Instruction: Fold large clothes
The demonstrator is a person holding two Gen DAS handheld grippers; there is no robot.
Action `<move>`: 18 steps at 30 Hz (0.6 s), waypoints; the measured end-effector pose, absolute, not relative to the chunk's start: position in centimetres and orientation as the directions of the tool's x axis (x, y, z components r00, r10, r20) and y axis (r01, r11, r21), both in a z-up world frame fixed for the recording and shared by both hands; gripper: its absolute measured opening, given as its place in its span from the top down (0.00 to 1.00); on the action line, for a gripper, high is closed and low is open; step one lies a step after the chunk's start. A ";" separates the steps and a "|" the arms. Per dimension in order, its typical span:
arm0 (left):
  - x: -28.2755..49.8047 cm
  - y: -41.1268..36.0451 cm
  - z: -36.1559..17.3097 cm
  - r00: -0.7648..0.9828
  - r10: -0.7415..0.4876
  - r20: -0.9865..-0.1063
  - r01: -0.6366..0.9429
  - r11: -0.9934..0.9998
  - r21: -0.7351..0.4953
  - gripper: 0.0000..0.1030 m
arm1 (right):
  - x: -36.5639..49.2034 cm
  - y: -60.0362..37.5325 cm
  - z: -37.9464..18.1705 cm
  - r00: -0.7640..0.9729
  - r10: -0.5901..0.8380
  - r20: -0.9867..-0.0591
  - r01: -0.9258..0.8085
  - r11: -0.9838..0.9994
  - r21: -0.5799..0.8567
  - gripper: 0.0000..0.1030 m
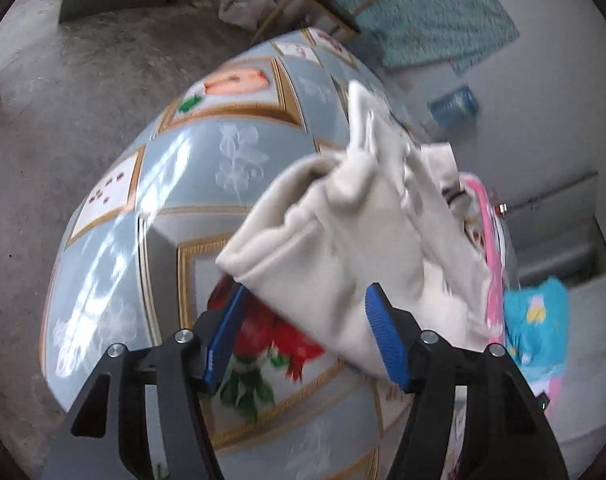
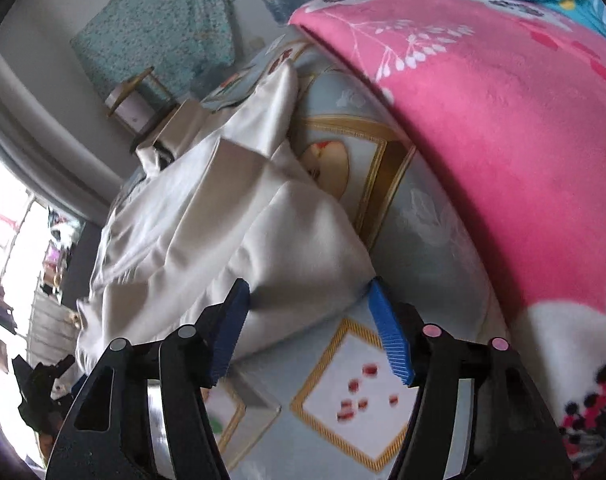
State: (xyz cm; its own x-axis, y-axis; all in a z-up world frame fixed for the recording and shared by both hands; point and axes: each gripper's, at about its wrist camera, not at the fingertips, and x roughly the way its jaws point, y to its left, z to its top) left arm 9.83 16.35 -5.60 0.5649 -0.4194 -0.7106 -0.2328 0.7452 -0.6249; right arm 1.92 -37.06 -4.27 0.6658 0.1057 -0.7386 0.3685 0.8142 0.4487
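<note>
The crumpled cream-white fabric garment (image 1: 343, 240) lies bunched on the pale-blue patterned glossy surface (image 1: 143, 184), toward 12 o'clock of both the left gripper (image 1: 303, 332) and right gripper (image 2: 309, 328), each spread wide and holding nothing.

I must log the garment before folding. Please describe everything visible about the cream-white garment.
The cream-white garment looks like soft, thick fabric with hemmed edges. It is crumpled, not folded, on the blue patterned tablecloth. The open left hand-held gripper and right hand-held gripper each frame an edge; whether the fingers touch it is unclear.
</note>
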 end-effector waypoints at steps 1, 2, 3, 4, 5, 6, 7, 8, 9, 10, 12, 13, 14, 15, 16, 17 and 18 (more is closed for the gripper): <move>10.0 16.1 -5.5 0.580 -0.393 -0.713 -0.238 0.756 -0.610 0.42 | 2.1 -37.2 -4.4 0.673 0.103 -0.733 0.368 0.812 0.453 0.52; 10.3 15.8 -5.3 0.591 -0.366 -0.719 -0.241 0.771 -0.590 0.42 | 2.4 -37.2 -4.5 0.679 0.100 -0.727 0.368 0.811 0.455 0.55; 10.3 15.4 -5.1 0.601 -0.330 -0.728 -0.245 0.791 -0.561 0.44 | 2.6 -37.3 -4.7 0.683 0.093 -0.724 0.371 0.810 0.454 0.62; 10.4 14.5 -4.9 0.606 -0.260 -0.751 -0.254 0.832 -0.493 0.54 | 2.8 -37.3 -4.7 0.686 0.086 -0.722 0.373 0.811 0.451 0.71; 10.6 13.8 -4.8 0.603 -0.206 -0.771 -0.253 0.867 -0.430 0.60 | 3.1 -37.2 -4.7 0.687 0.077 -0.723 0.376 0.813 0.444 0.75; 10.7 12.9 -4.5 0.603 -0.143 -0.785 -0.240 0.906 -0.349 0.74 | 3.3 -37.1 -4.5 0.691 0.067 -0.720 0.376 0.817 0.437 0.83; 10.6 12.2 -4.2 0.609 -0.109 -0.786 -0.218 0.929 -0.298 0.85 | 3.1 -37.0 -4.3 0.699 0.063 -0.713 0.372 0.819 0.437 0.86; 10.2 11.3 -3.5 0.629 -0.082 -0.773 -0.185 0.950 -0.251 0.89 | 2.8 -36.7 -3.5 0.714 0.051 -0.698 0.359 0.829 0.428 0.87; 9.6 10.7 -2.8 0.652 -0.054 -0.756 -0.165 0.963 -0.211 0.93 | 2.5 -36.3 -2.7 0.727 0.037 -0.686 0.348 0.841 0.414 0.88; 8.6 10.0 -1.4 0.692 -0.015 -0.722 -0.141 0.978 -0.156 0.93 | 2.1 -35.8 -1.8 0.738 0.021 -0.674 0.337 0.854 0.396 0.89; 7.1 9.4 0.5 0.737 0.014 -0.676 -0.120 0.987 -0.111 0.94 | 1.2 -34.9 0.2 0.763 0.002 -0.647 0.310 0.877 0.368 0.89; 6.4 9.3 1.5 0.753 0.010 -0.658 -0.106 0.989 -0.105 0.94 | 0.7 -34.7 0.9 0.771 -0.002 -0.636 0.300 0.883 0.361 0.89; 5.9 9.2 2.1 0.761 0.006 -0.649 -0.093 0.991 -0.100 0.94 | 0.1 -34.5 1.6 0.779 -0.001 -0.627 0.292 0.885 0.362 0.89; 5.3 9.1 2.9 0.766 0.006 -0.643 -0.078 0.993 -0.085 0.94 | -0.5 -34.3 2.2 0.785 0.005 -0.620 0.282 0.888 0.364 0.89; 4.7 9.1 3.6 0.768 0.005 -0.640 -0.062 0.996 -0.066 0.94 | -1.1 -34.2 2.7 0.785 0.007 -0.620 0.278 0.890 0.361 0.89; 4.2 9.3 3.9 0.768 0.003 -0.641 -0.055 0.997 -0.061 0.94 | -2.1 -33.9 3.3 0.783 0.006 -0.622 0.275 0.893 0.355 0.89; 3.4 9.8 4.4 0.762 -0.006 -0.647 -0.044 0.997 -0.061 0.94 | -2.8 -33.8 3.6 0.780 0.003 -0.626 0.275 0.896 0.348 0.89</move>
